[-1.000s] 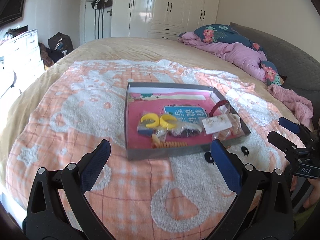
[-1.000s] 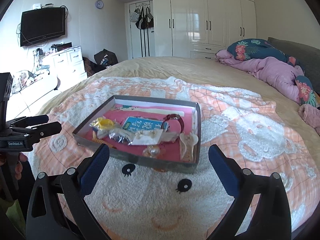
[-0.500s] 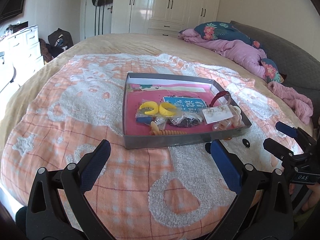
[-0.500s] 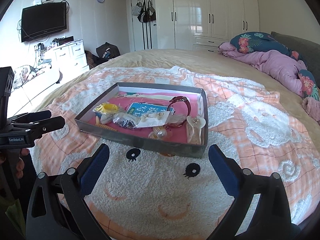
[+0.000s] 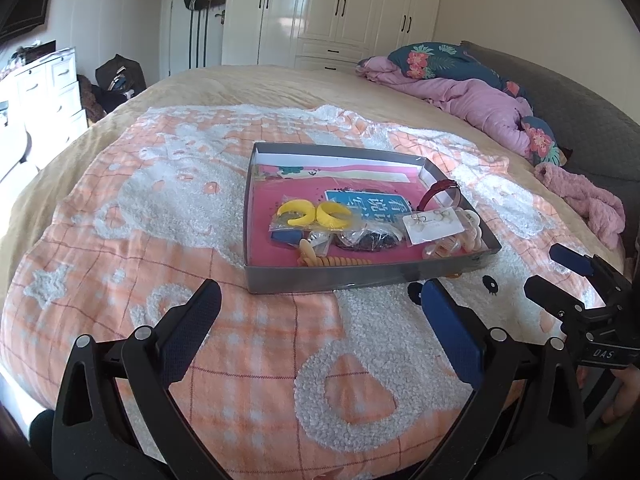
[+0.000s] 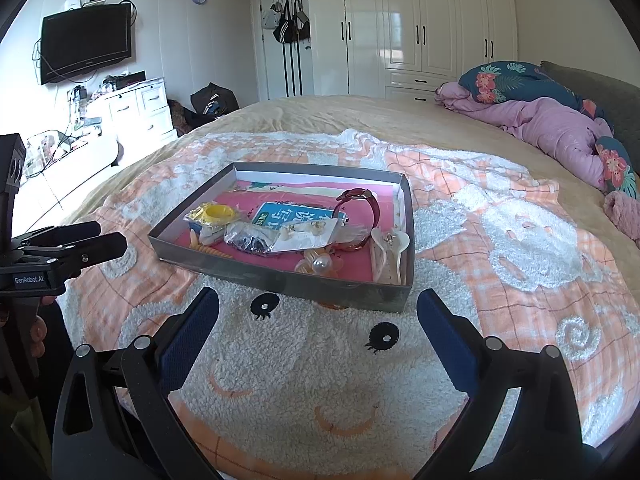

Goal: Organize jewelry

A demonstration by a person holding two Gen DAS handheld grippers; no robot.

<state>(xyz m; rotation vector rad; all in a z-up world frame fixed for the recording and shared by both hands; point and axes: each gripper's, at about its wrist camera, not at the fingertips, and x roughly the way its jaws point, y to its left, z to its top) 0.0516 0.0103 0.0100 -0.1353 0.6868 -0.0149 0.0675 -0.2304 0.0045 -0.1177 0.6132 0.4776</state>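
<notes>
Your left gripper (image 5: 320, 300) and right gripper (image 6: 318, 300) hover with jaws spread, empty, before the jewelry tray (image 6: 280, 276); bagged contents are possibly earrings.

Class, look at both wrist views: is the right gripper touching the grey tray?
Apart. In the right wrist view the right gripper is open, with white blanket showing between its fingertips and the grey tray.

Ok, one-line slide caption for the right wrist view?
Open right gripper faces a grey tray of jewelry on the bed; red watch sits inside.
</notes>
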